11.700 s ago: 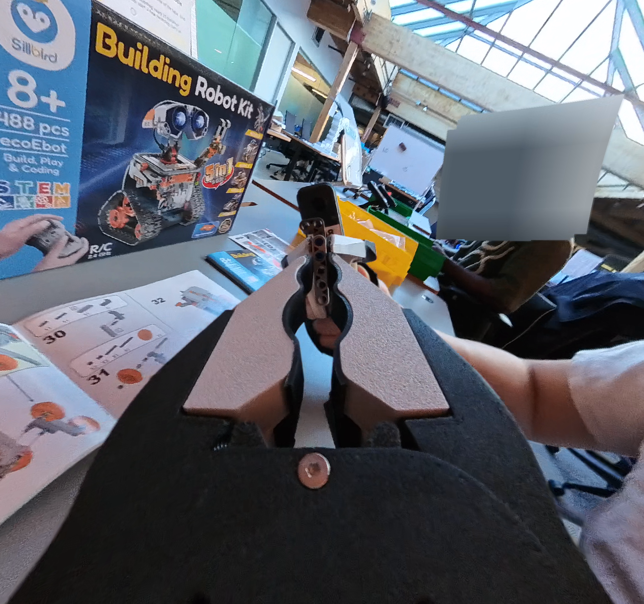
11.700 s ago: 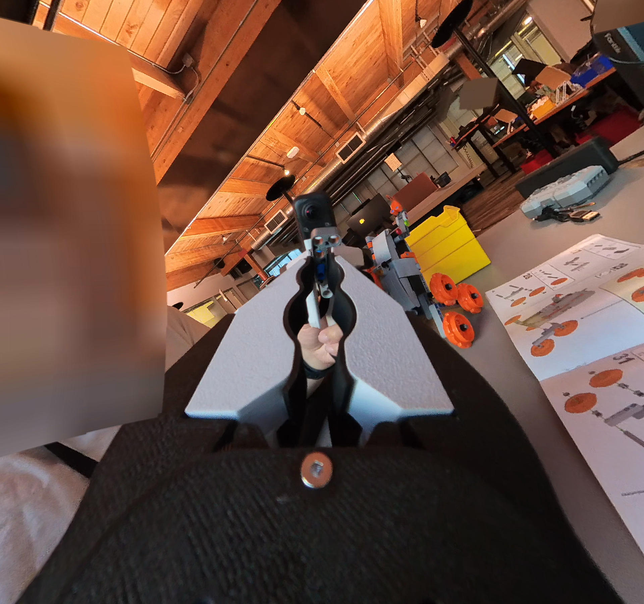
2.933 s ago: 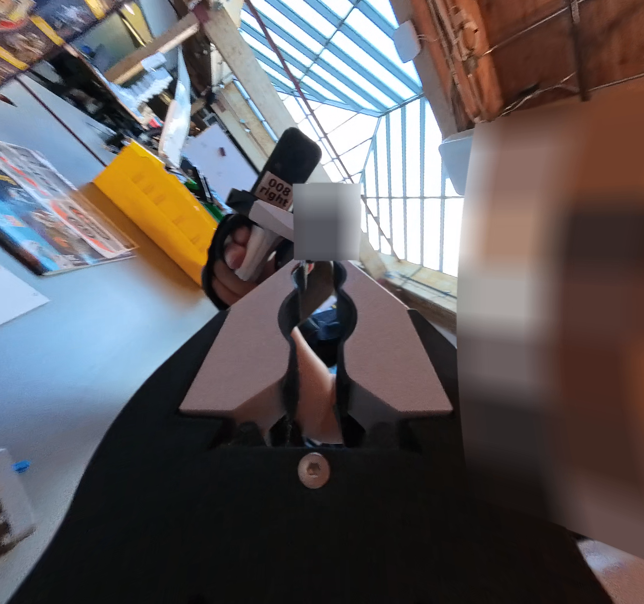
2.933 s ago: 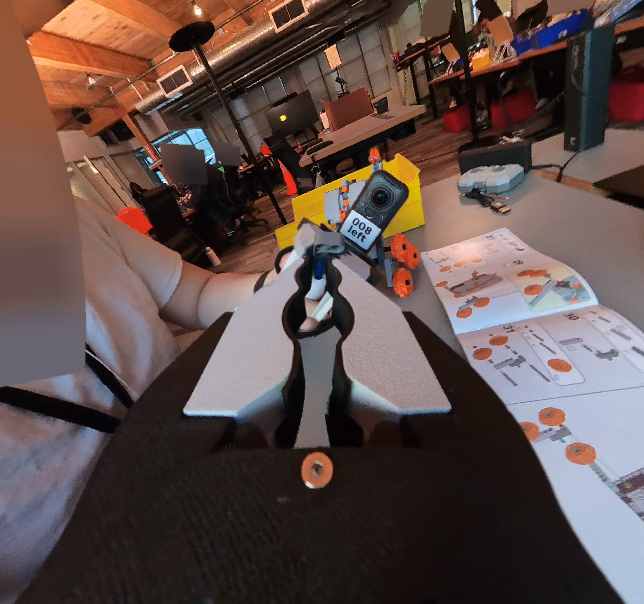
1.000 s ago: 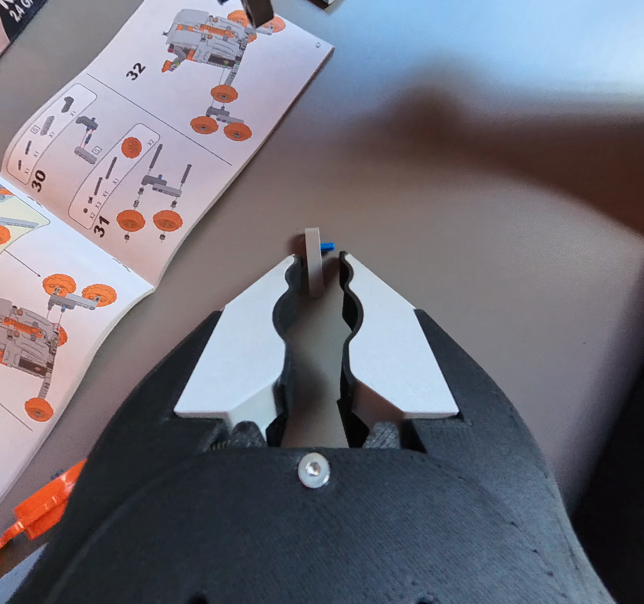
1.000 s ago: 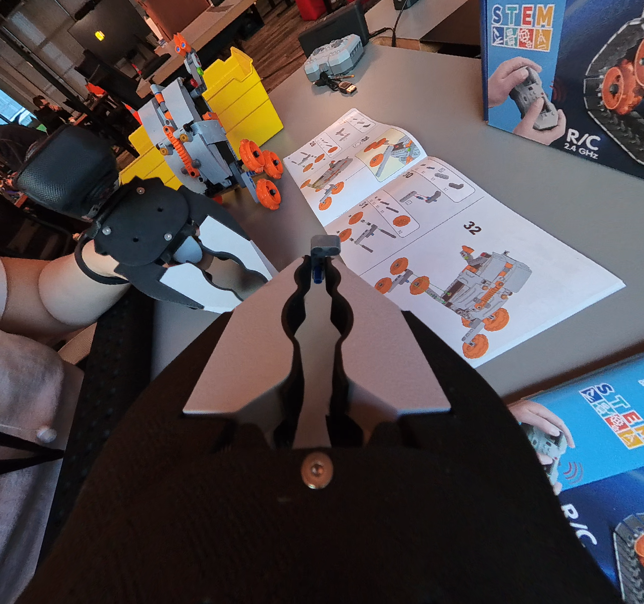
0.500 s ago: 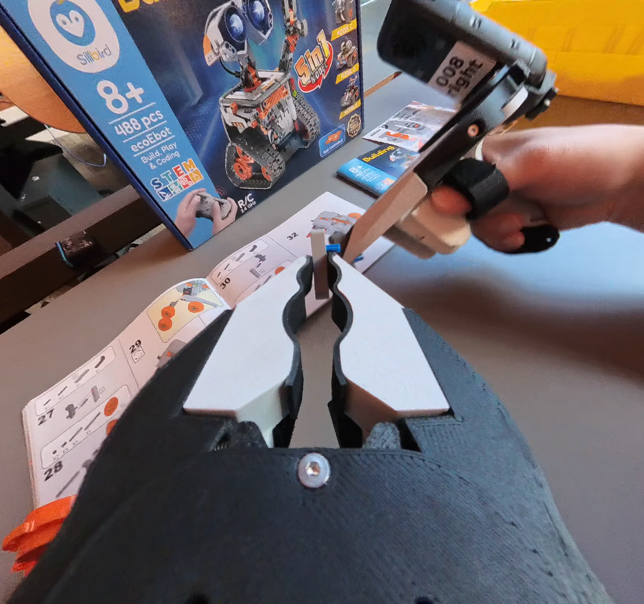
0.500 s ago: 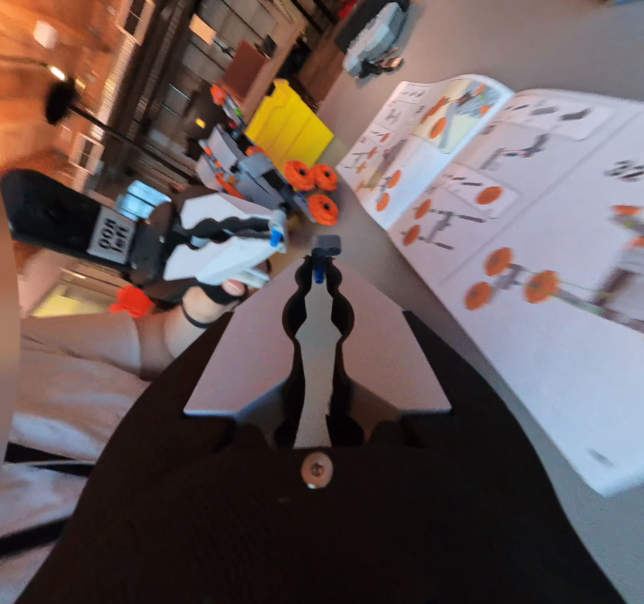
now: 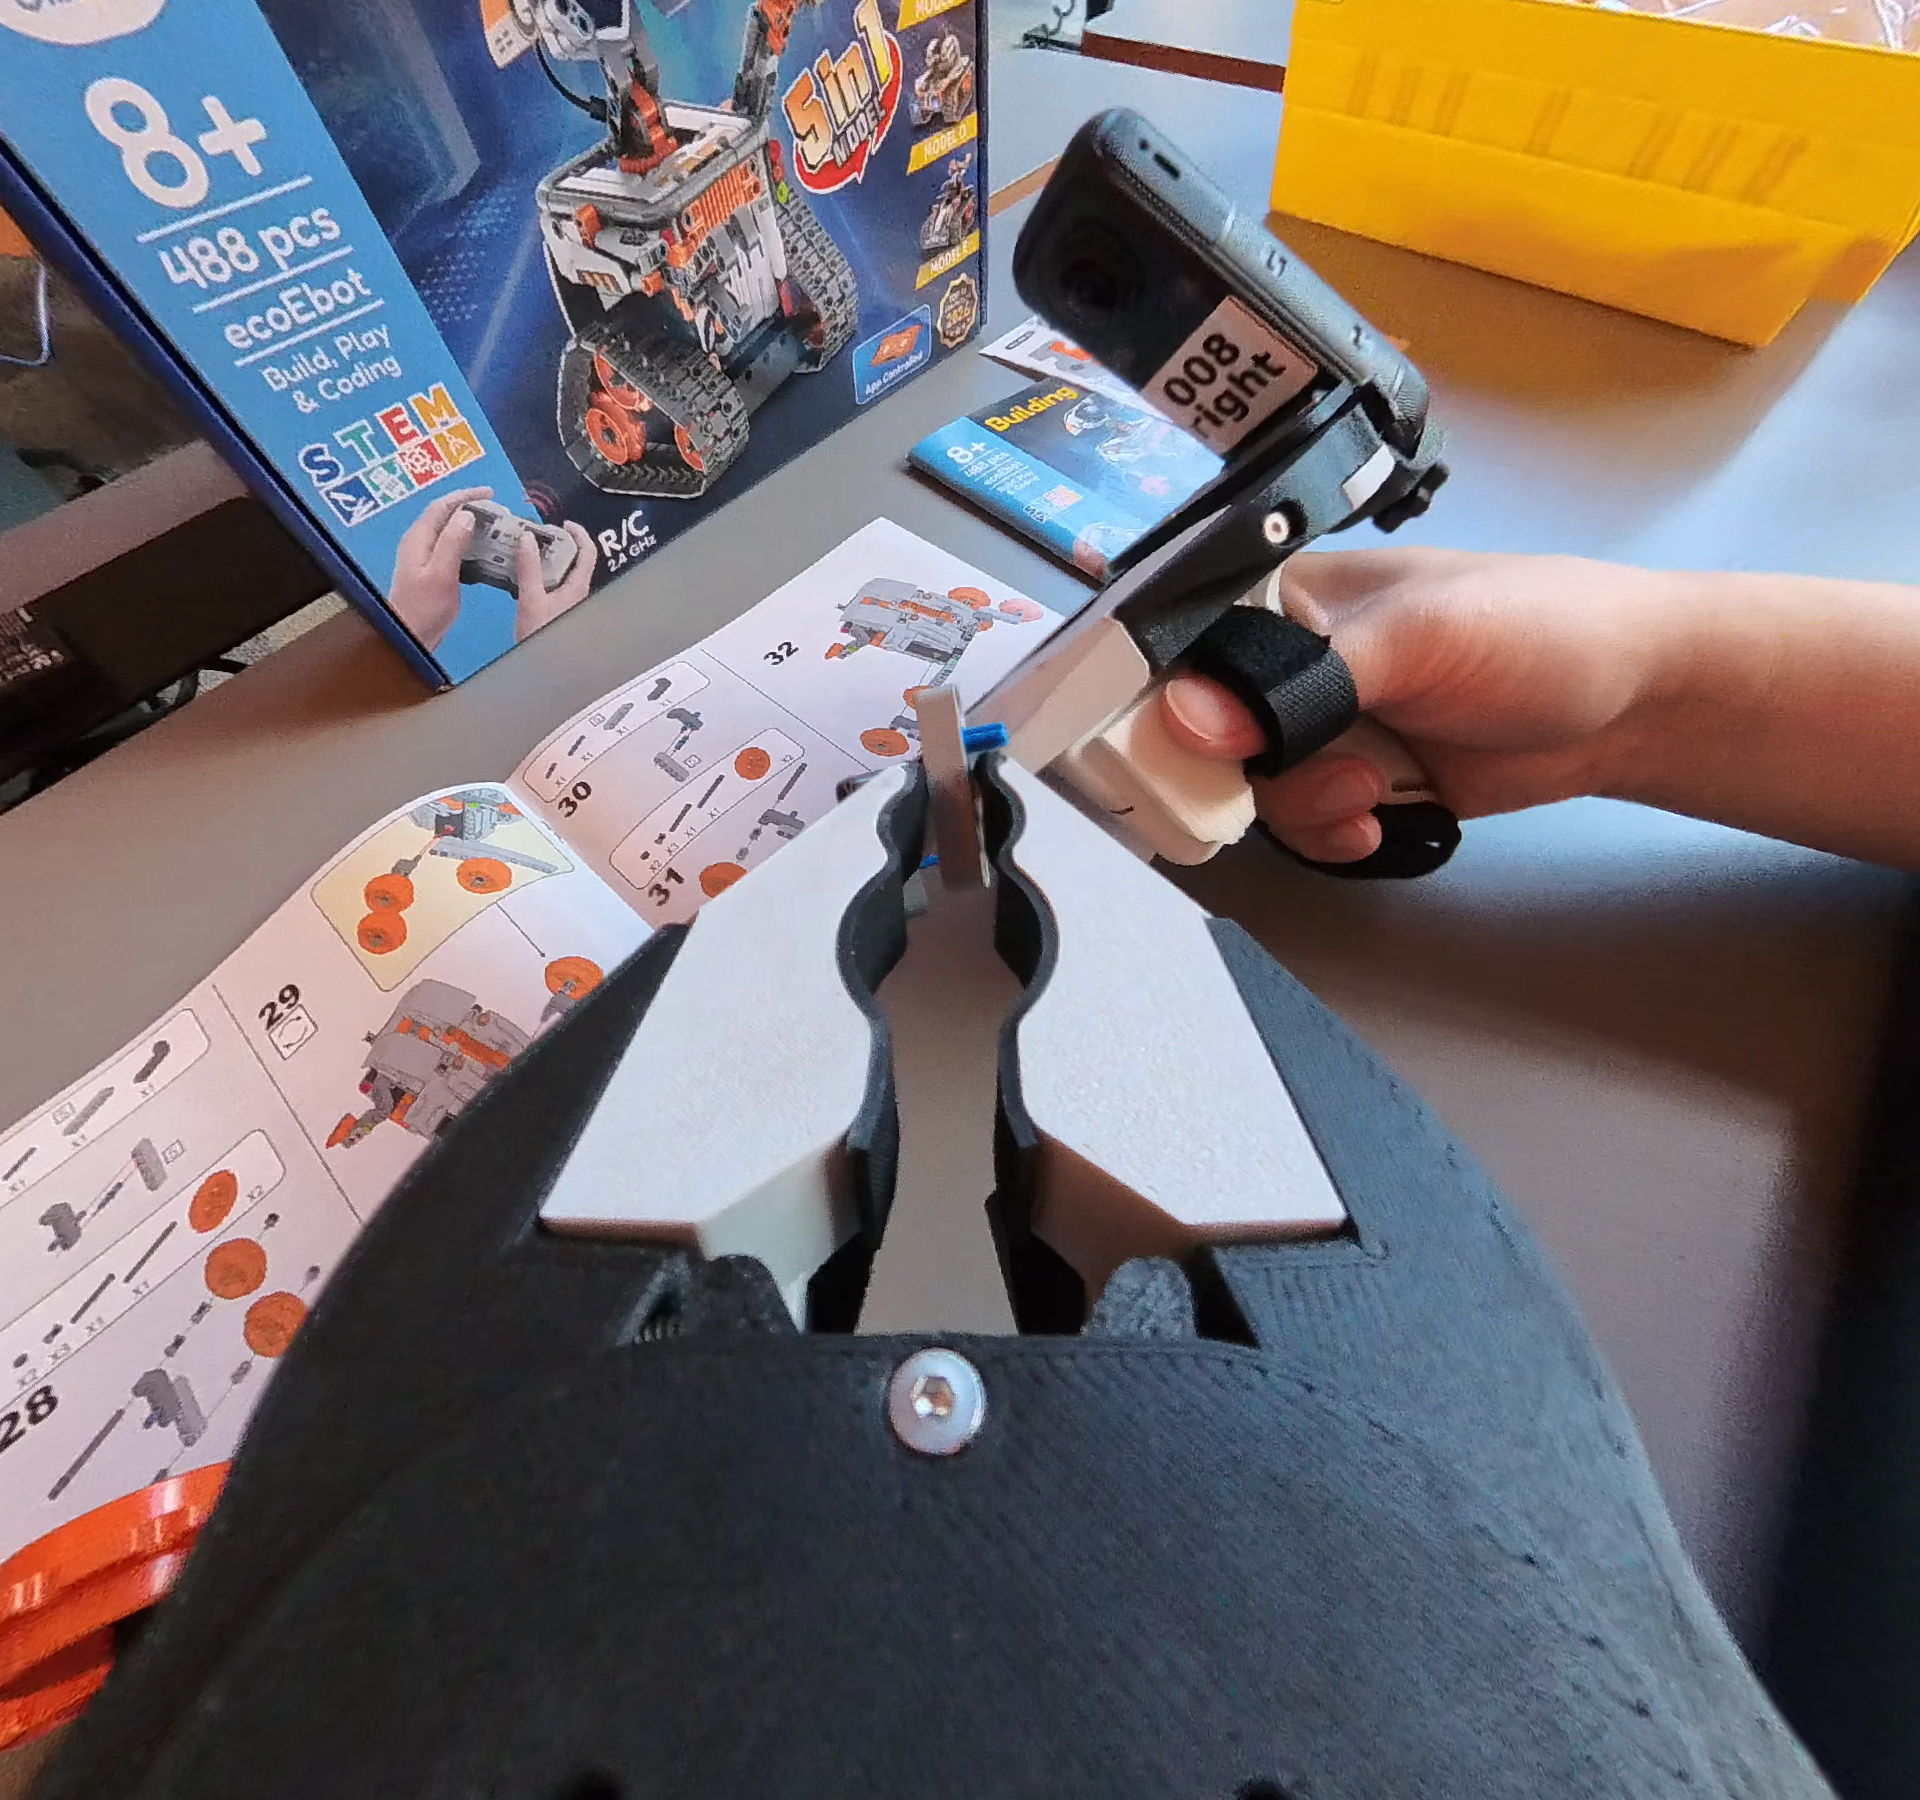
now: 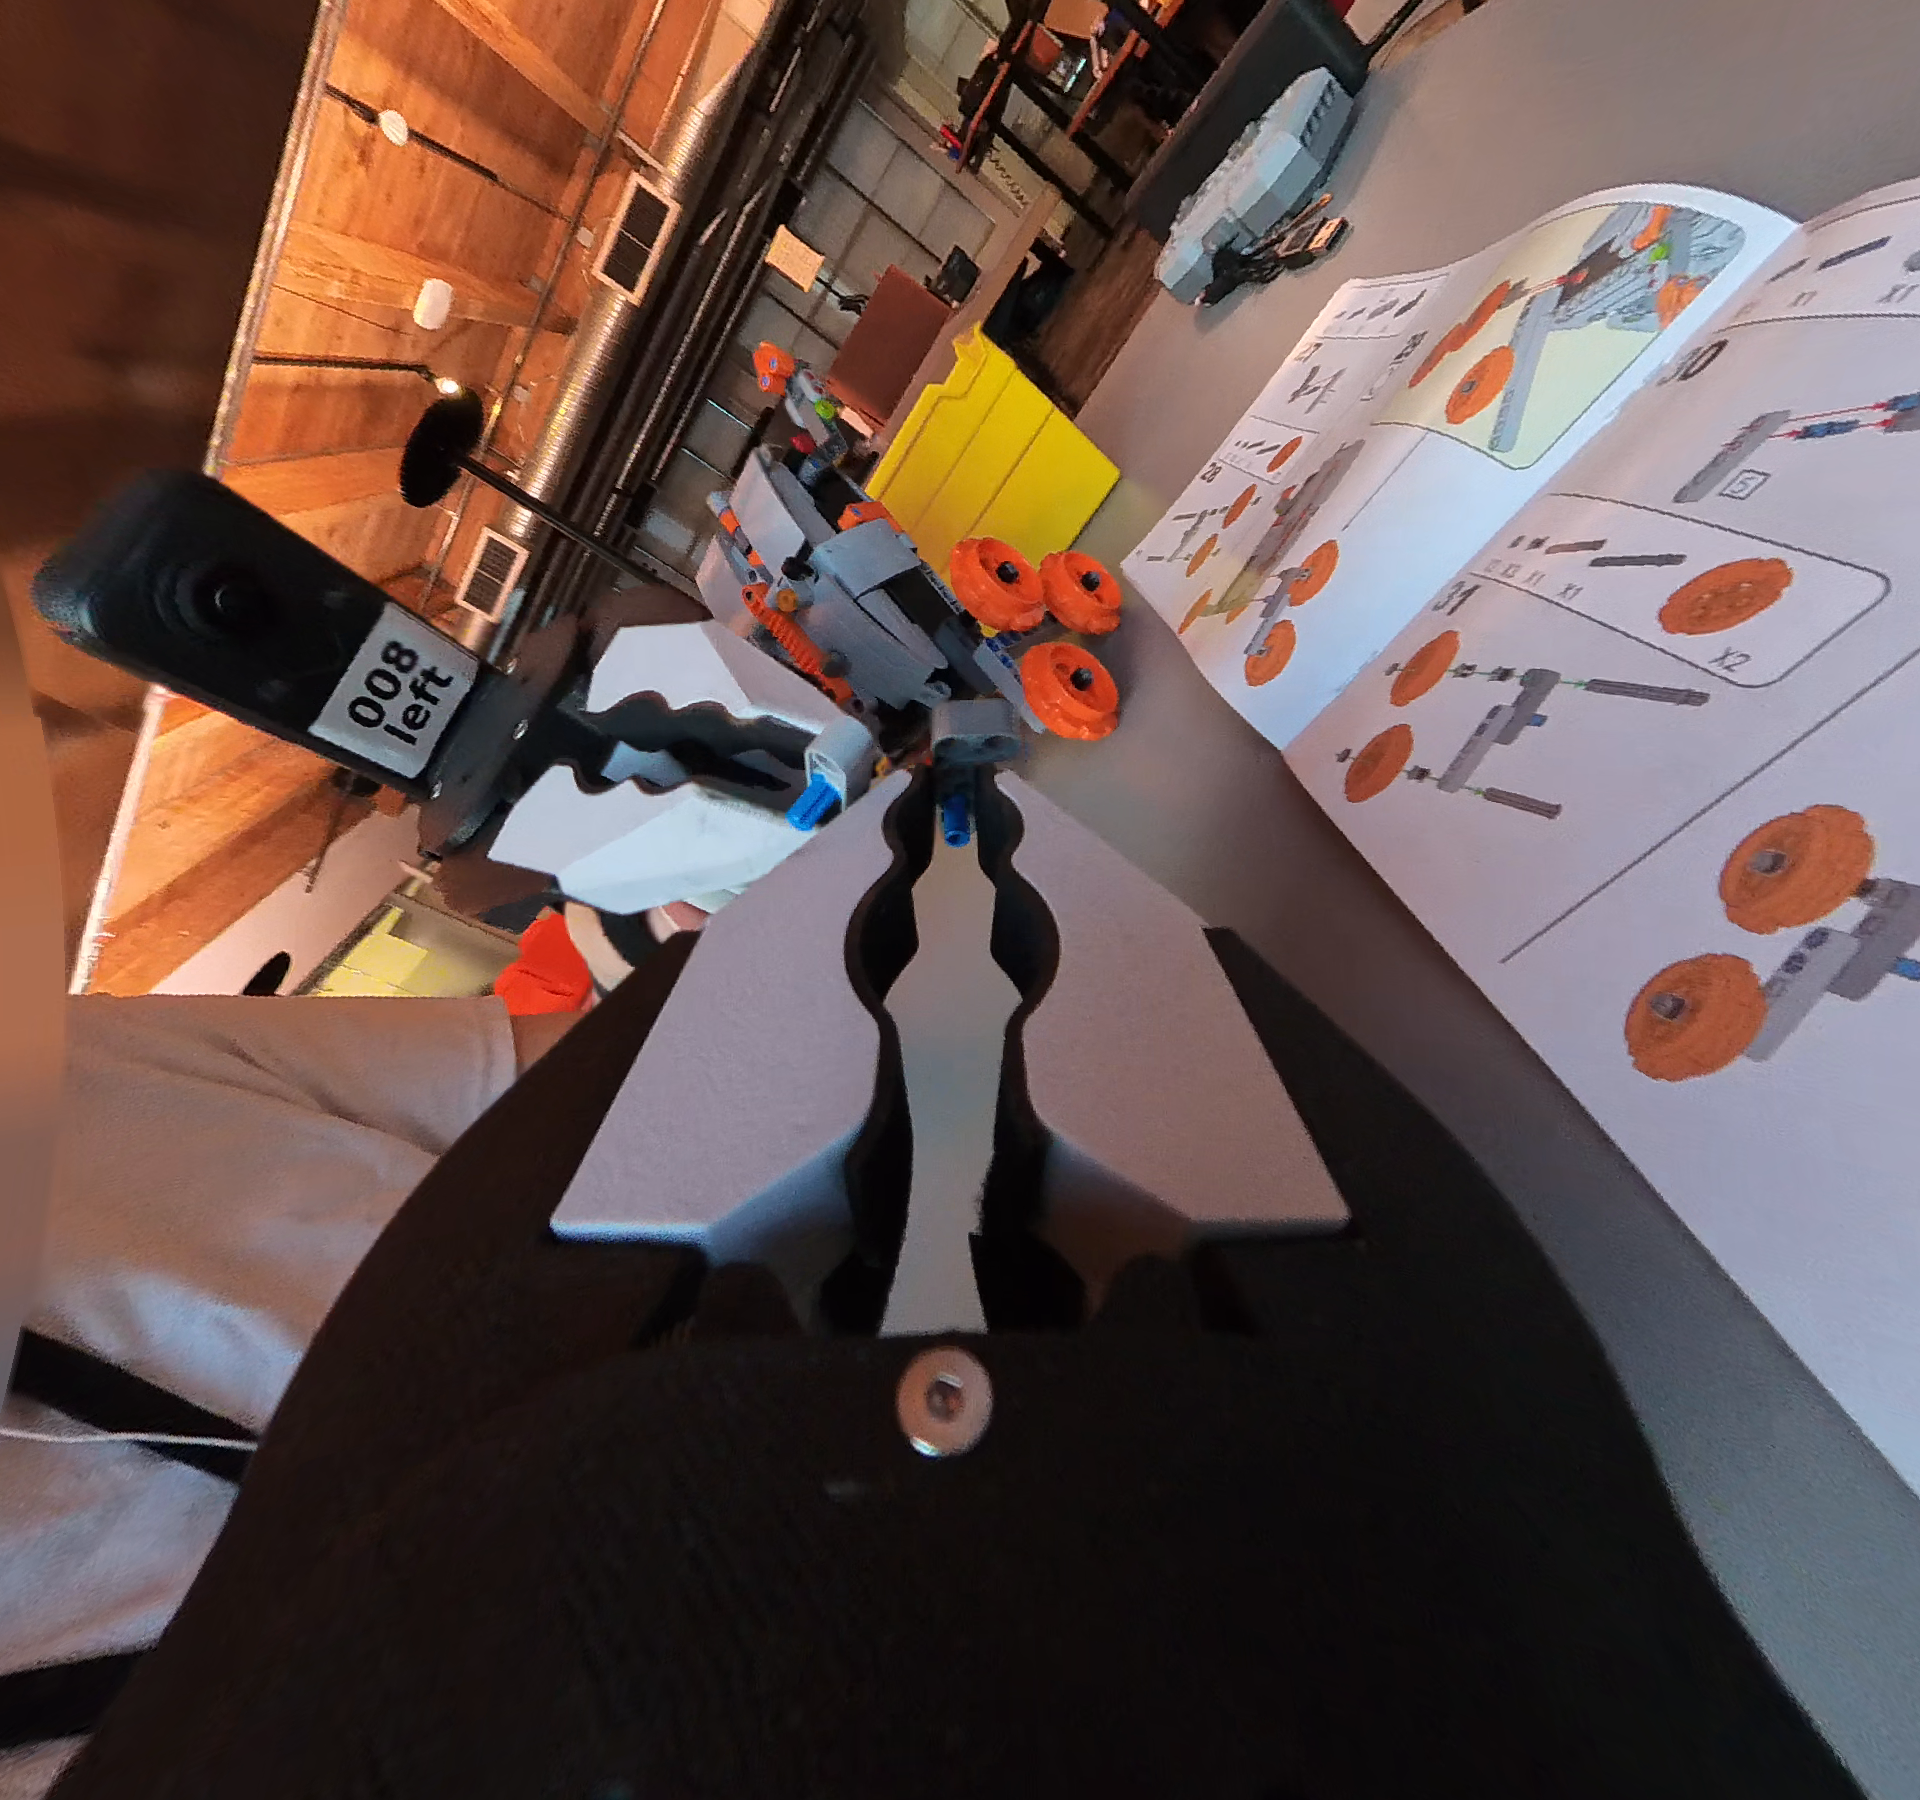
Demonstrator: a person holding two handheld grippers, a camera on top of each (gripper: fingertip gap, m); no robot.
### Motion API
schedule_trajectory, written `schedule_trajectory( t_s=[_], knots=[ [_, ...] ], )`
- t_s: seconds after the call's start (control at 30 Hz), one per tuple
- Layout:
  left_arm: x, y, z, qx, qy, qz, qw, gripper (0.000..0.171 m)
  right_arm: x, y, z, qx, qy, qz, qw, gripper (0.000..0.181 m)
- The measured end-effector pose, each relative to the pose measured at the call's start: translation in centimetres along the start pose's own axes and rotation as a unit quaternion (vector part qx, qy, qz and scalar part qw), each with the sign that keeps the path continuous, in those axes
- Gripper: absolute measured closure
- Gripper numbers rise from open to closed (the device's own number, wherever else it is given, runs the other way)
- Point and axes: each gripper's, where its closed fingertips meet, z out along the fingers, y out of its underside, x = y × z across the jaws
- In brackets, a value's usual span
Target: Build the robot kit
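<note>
My left gripper (image 9: 951, 786) is shut on a light grey beam (image 9: 954, 805) held upright, with a blue pin (image 9: 985, 736) sticking out of its right side. The right gripper (image 9: 1003, 724), held by a hand (image 9: 1455, 701), points its tip at that pin from the right. In the right wrist view my right gripper (image 10: 954, 782) is shut on a small grey connector (image 10: 975, 738) with a blue pin (image 10: 954, 812). The left gripper (image 10: 821, 786) and its grey beam (image 10: 840, 763) sit just left of the connector, almost touching it.
An open instruction booklet (image 9: 499, 929) lies on the grey table (image 9: 1558, 1023) before a tall blue toy box (image 9: 436, 223). A yellow bin (image 9: 1600, 119) and a small blue booklet (image 9: 1060, 462) lie beyond. A part-built model with orange wheels (image 10: 894, 607) stands beyond my right gripper. My left and right fingertips are right by each other.
Both grippers have swung from facing elsewhere to facing each other low over the table. In the last half second they drew closer, tip to tip, each still holding its piece.
</note>
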Motion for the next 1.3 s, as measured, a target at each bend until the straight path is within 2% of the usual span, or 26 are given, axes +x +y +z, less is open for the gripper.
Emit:
schedule_trajectory(
  t_s=[0.1,0.37,0.57,0.73,0.87,1.17,1.3],
  knots=[
    [0.3,0.2,0.0,-0.006,0.016,-0.002,1.000,0.161,-0.1,0.1,0.1,-0.003,-0.009,0.002,1.000,0.175],
    [0.4,1.6,0.2,-0.043,0.022,0.040,0.998,0.163,1.1,0.9,0.0,-0.038,0.039,-0.035,0.998,0.175],
    [0.6,2.5,0.5,-0.072,0.003,0.085,0.994,0.166,2.1,1.1,-0.5,-0.075,0.123,-0.140,0.980,0.175],
    [0.8,3.1,0.6,-0.090,0.004,0.102,0.991,0.166,2.5,1.3,-0.7,-0.099,0.156,-0.195,0.963,0.175],
    [0.4,2.5,0.6,-0.070,-0.009,0.096,0.993,0.166,1.8,0.3,-1.1,-0.085,0.170,-0.246,0.951,0.175],
    [-1.2,1.4,0.6,-0.022,-0.041,0.044,0.998,0.166,0.8,-1.6,-2.3,-0.040,0.181,-0.259,0.948,0.175],
    [-1.1,0.9,0.3,0.001,-0.024,0.040,0.999,0.166,-0.8,-3.5,-3.9,-0.004,0.194,-0.296,0.935,0.175]
  ],
)
